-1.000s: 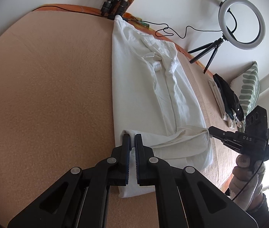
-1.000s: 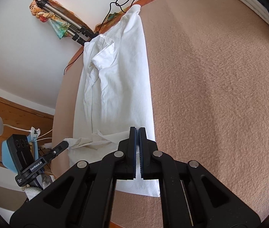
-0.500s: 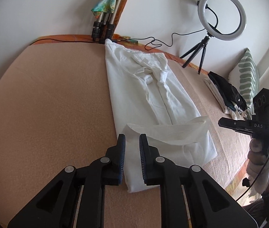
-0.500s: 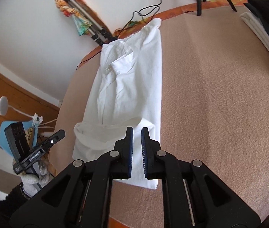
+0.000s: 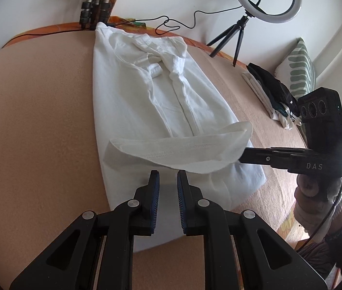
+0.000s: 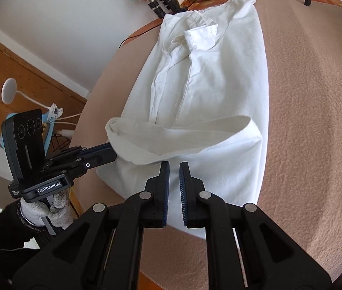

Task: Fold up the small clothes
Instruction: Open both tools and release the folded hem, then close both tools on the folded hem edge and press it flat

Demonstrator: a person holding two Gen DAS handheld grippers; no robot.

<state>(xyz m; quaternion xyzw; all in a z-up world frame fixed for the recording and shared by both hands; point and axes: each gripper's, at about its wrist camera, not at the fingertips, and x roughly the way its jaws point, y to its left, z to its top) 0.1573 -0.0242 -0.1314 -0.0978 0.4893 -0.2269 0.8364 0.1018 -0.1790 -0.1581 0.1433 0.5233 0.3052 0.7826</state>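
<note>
A white shirt (image 5: 161, 101) lies lengthwise on the tan carpeted surface (image 5: 38, 120), sides folded in, collar at the far end. It also shows in the right wrist view (image 6: 214, 84). Its near hem is lifted and curled back as a flap (image 5: 183, 149), which also shows in the right wrist view (image 6: 171, 140). My left gripper (image 5: 168, 181) is slightly open and empty just in front of the flap. My right gripper (image 6: 174, 169) is slightly open and empty at the flap's edge. Each gripper shows side-on in the other's view, its tips beside the flap.
A ring light on a tripod (image 5: 265, 0) stands at the far edge. Folded dark and white clothes (image 5: 270, 91) and a striped cushion (image 5: 299, 70) lie to the right. Tripod legs (image 5: 93, 7) and a cable lie beyond the collar. A wooden wall and lamp (image 6: 9, 91) are left.
Both grippers were shut on the hem a second ago. They have opened, let the cloth go and pulled back a little. The hem now lies as a loose raised flap.
</note>
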